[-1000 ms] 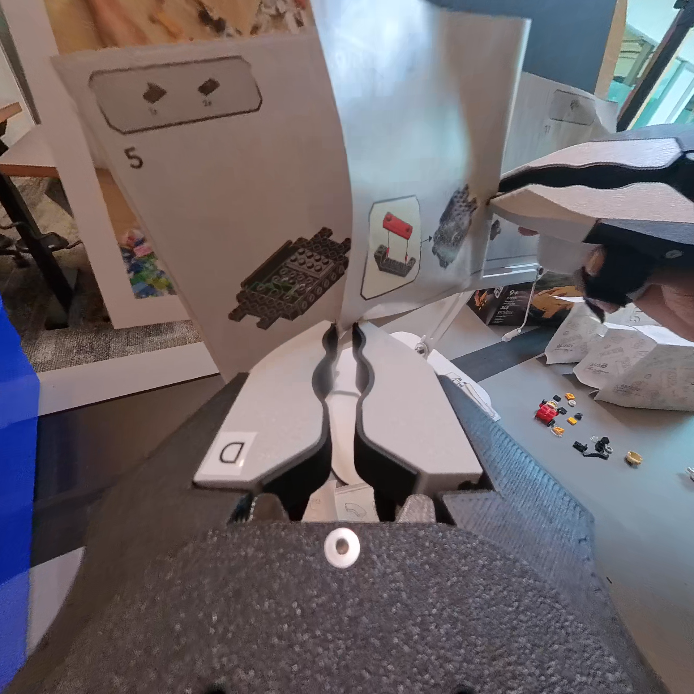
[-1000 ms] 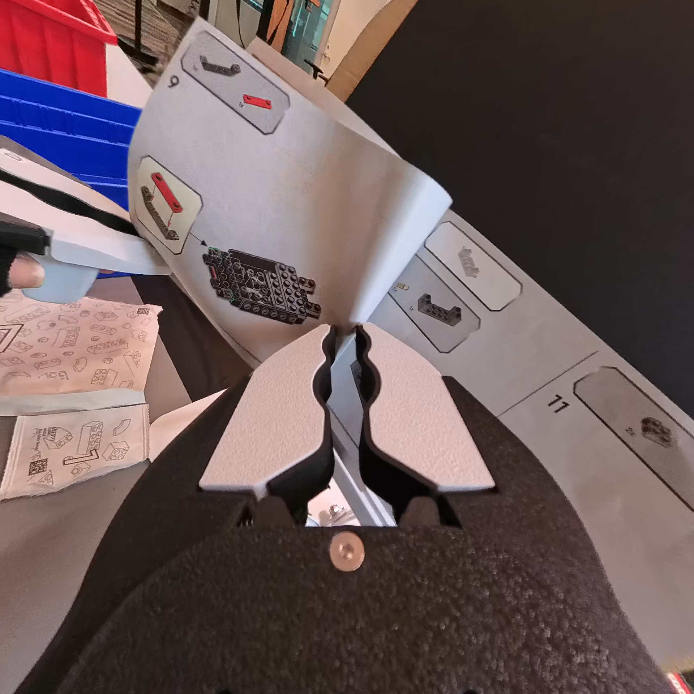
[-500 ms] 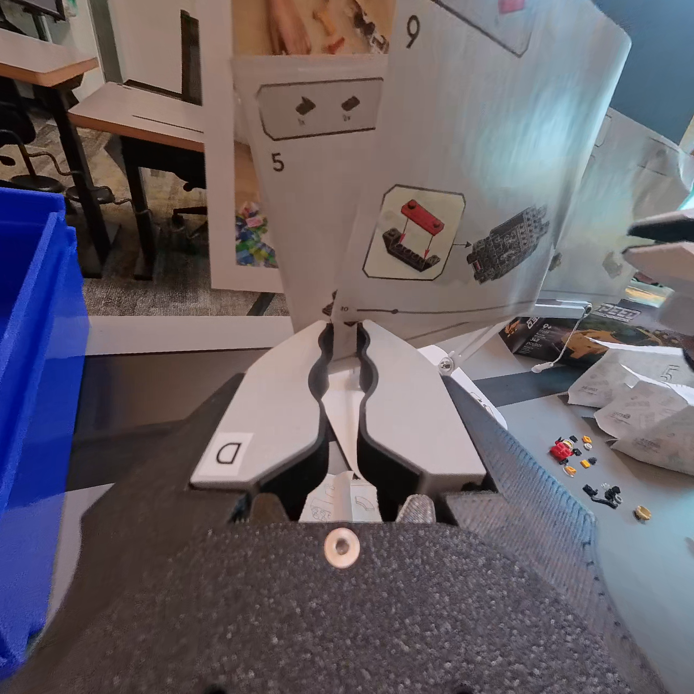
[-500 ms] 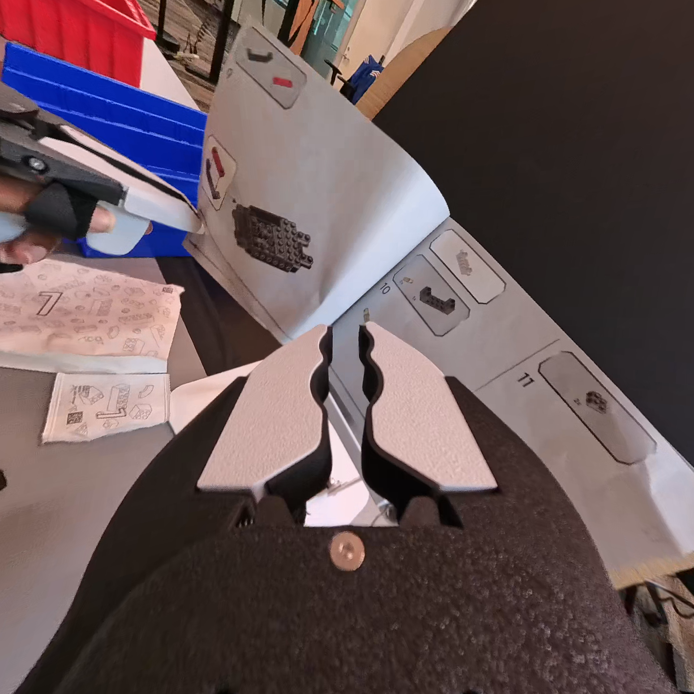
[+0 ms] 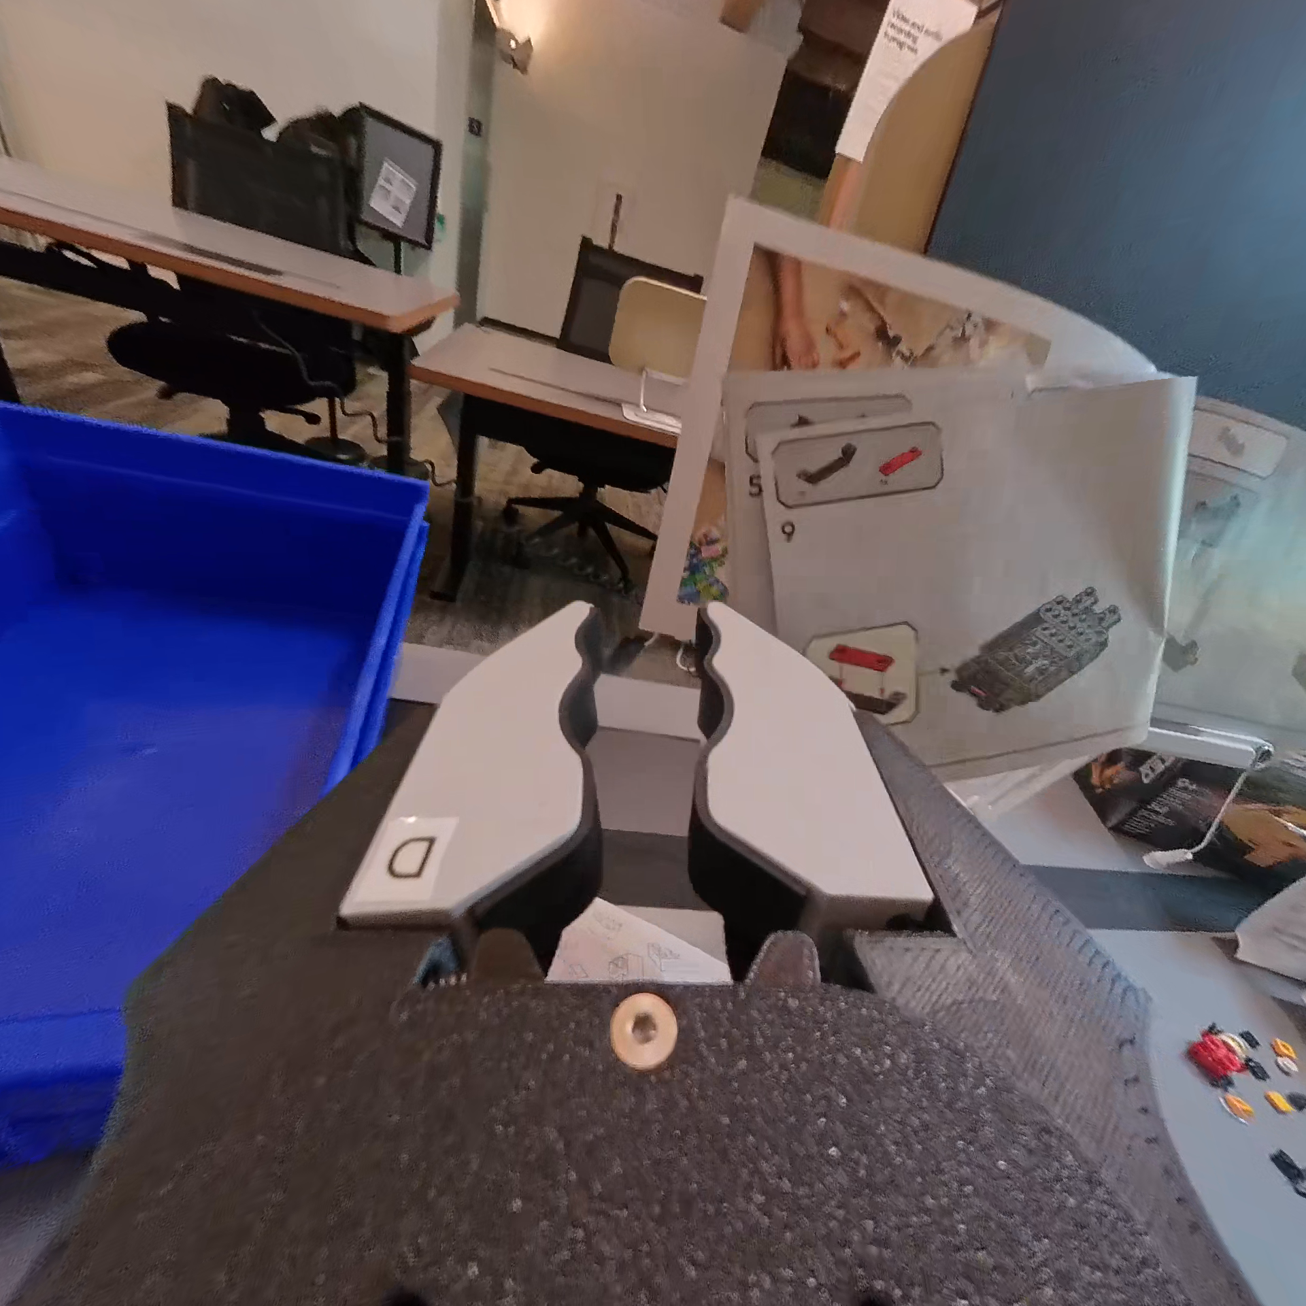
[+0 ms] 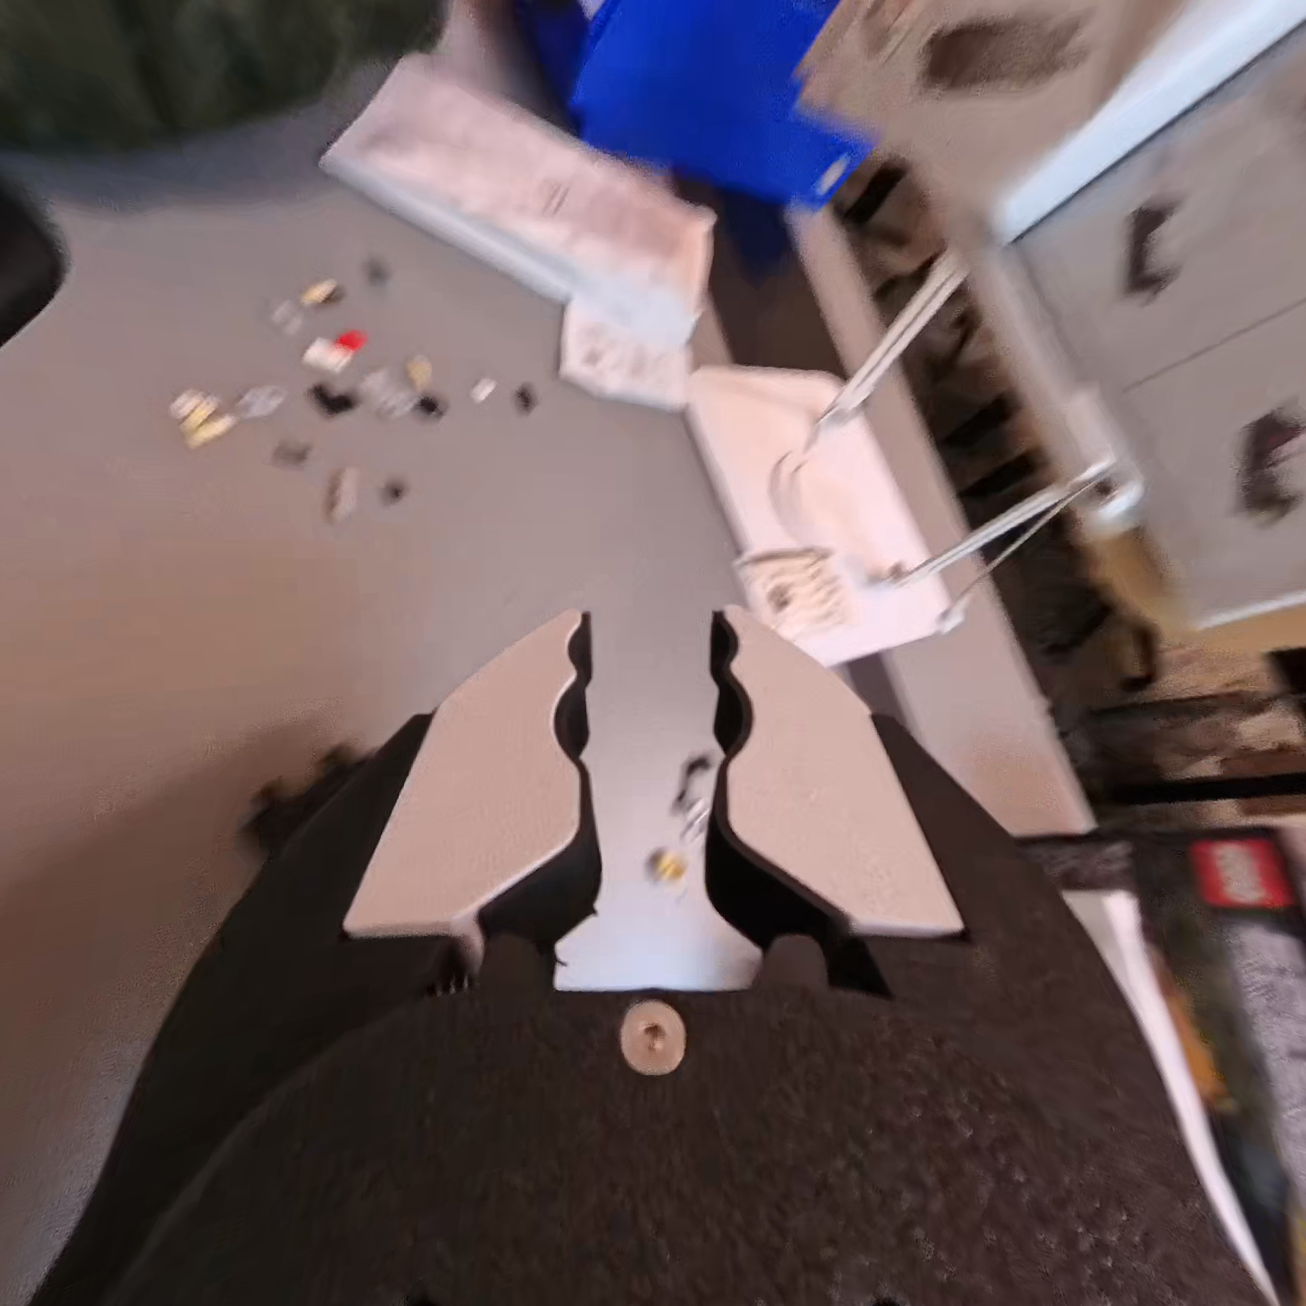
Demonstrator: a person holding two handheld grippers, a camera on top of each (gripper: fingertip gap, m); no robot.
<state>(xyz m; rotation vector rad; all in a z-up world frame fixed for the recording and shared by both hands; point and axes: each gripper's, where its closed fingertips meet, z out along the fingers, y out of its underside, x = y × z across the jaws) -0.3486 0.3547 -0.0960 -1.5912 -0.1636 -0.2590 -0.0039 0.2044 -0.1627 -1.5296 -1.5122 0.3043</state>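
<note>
Hovering with both grippers spread and bare.
Left gripper sits beside the instruction booklet and blue bin; right gripper hangs over the grey table, seemingly near scattered small bricks.

The left gripper hangs with its jaws parted and nothing between them — only the grey table and floor show in the gap. Just to its right an instruction booklet stands propped on a white stand, pages curling. A blue bin fills the table's left edge. Toward the right edge lie a dark box, paper bags and small loose bricks — red, yellow, black. A printed slip shows beneath the fingers.
</note>
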